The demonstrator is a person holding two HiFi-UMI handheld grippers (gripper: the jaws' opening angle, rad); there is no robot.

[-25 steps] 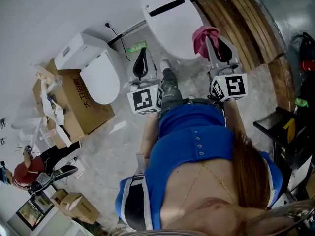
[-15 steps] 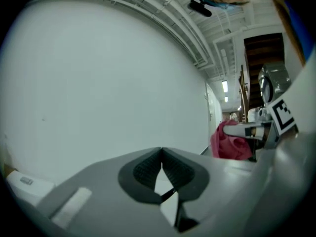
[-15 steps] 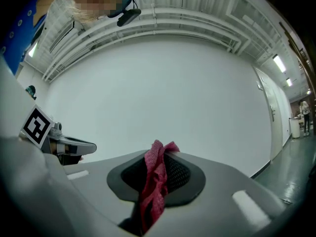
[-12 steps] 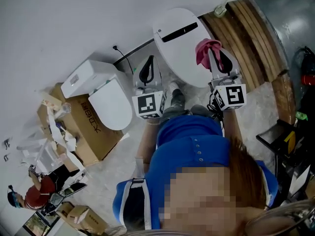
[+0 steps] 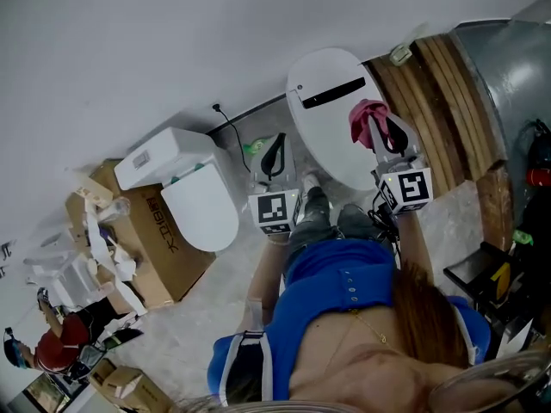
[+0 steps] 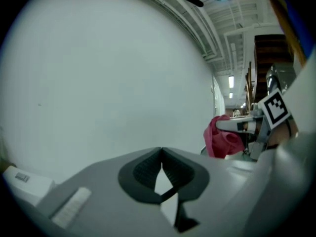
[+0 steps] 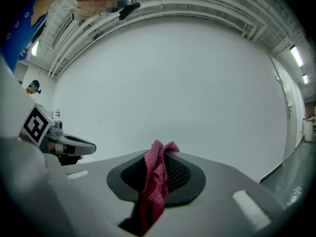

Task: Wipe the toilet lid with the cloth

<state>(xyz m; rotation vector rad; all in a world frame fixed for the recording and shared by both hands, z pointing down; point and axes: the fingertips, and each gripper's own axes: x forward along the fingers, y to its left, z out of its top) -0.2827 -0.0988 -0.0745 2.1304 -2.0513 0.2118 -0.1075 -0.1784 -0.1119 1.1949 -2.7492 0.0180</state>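
Note:
The white oval toilet lid lies shut, straight ahead of me. My right gripper is over the lid's right edge, shut on a pink cloth that bunches at its tips. In the right gripper view the cloth hangs down between the closed jaws of that gripper. My left gripper hovers just left of the lid, shut with nothing in it; in its own view that gripper has its pads meeting at the tips. The cloth also shows in that view, at the right.
A second white toilet stands to the left beside an open cardboard box with crumpled paper. A wooden slatted surface runs along the right. A white wall is behind the toilets. My legs and shoes are below the lid.
The head view has tilted, so everything sits lower in frame. Both grippers have moved forward along the lid; the cloth now lies over the lid's right edge.

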